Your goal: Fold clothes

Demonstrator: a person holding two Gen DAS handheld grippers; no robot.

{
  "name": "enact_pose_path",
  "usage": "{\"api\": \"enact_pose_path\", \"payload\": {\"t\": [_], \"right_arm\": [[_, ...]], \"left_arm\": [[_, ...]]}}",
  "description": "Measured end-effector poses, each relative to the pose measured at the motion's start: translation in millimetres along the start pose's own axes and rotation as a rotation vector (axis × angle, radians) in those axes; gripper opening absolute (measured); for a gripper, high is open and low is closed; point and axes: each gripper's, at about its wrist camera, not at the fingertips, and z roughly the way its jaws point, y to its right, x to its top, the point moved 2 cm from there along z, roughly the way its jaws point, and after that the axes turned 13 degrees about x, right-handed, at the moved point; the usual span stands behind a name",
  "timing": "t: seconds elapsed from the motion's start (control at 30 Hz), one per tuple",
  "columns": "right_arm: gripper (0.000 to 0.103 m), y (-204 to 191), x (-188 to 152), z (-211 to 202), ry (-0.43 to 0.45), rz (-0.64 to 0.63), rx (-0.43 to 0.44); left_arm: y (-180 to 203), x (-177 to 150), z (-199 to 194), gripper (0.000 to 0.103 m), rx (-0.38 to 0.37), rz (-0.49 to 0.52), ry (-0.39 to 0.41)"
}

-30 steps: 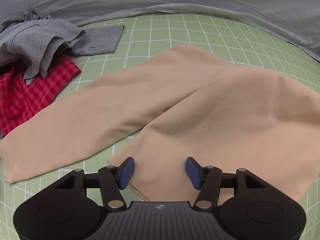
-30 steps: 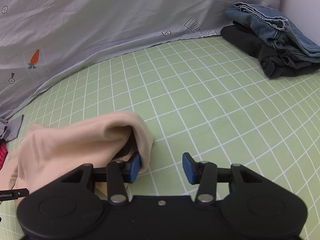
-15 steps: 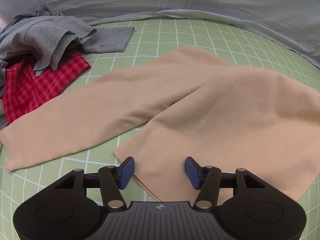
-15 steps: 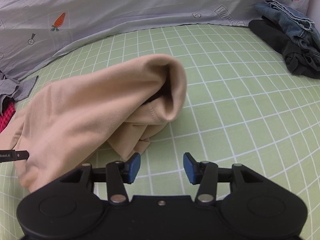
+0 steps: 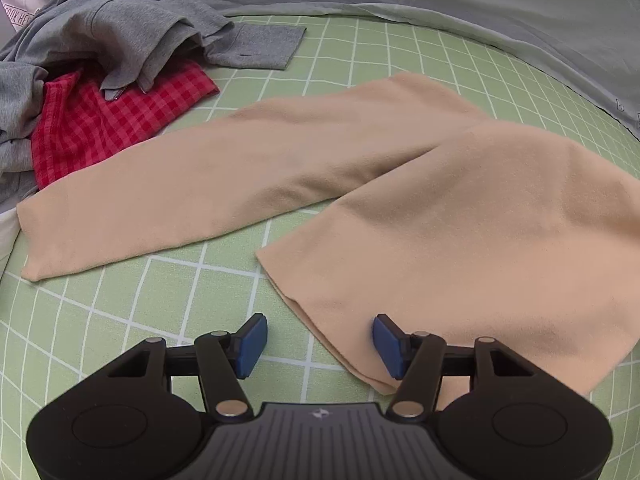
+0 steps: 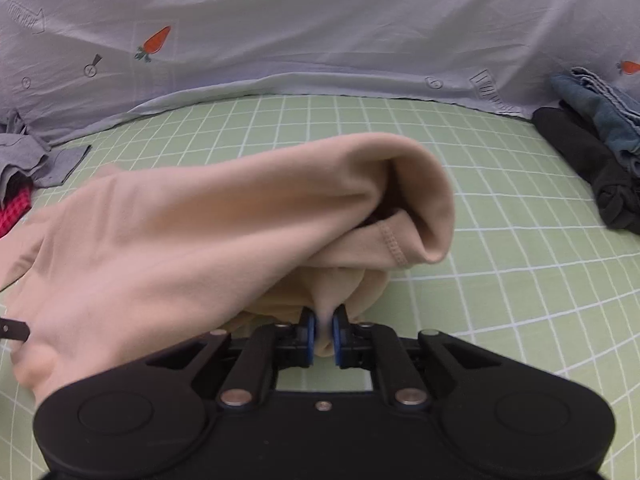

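Beige pants (image 5: 360, 184) lie spread on the green grid mat (image 5: 160, 300), two legs pointing toward me in the left wrist view. My left gripper (image 5: 316, 344) is open, its jaws straddling the hem corner of the nearer leg without closing on it. In the right wrist view my right gripper (image 6: 324, 332) is shut on a bunched fold of the beige pants (image 6: 200, 240) at the waist end, which humps up with its opening facing right.
A grey shirt (image 5: 120, 28) lies over a red checked cloth (image 5: 112, 120) at the mat's far left. Folded jeans (image 6: 600, 120) on black clothes (image 6: 592, 176) sit at the far right. A grey carrot-print sheet (image 6: 320, 32) runs along the back.
My right gripper moved onto the waist end and closed on a fold of the pants. My left gripper shifted left, so the leg hem now sits by its right finger.
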Motion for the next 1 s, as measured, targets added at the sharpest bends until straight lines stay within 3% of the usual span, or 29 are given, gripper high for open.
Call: {"api": "enact_pose_path", "payload": {"t": [0.23,0.33,0.43,0.57,0.8,0.93,1.0], "right_arm": [[0.008,85,57,-43,0.196,-0.018,-0.309],[0.008,104,78,-55,0.27,0.007,-0.36],[0.01,108,75,-46,0.213,0.073,-0.327],[0.04,92,41,-40,0.15,0.139,-0.32],[0.05,55,-22,-31,0.014,0.248,-0.11],[0.054,45,-26,-21,-0.016,0.248,-0.076],[0.046,48,-26,-14,-0.029,0.269,-0.075]], "left_arm": [[3,-13,-3,0.065,0.014,-0.013,-0.001],[3,-15,-3,0.065,0.017,-0.018,0.0],[4,-15,-3,0.065,0.016,-0.02,-0.001],[3,-16,0,0.066,0.011,-0.016,0.003],[5,-13,4,0.074,0.015,-0.007,0.009],[6,-11,6,0.077,0.011,0.001,0.011],[5,-11,8,0.079,0.009,0.003,0.013]]}}
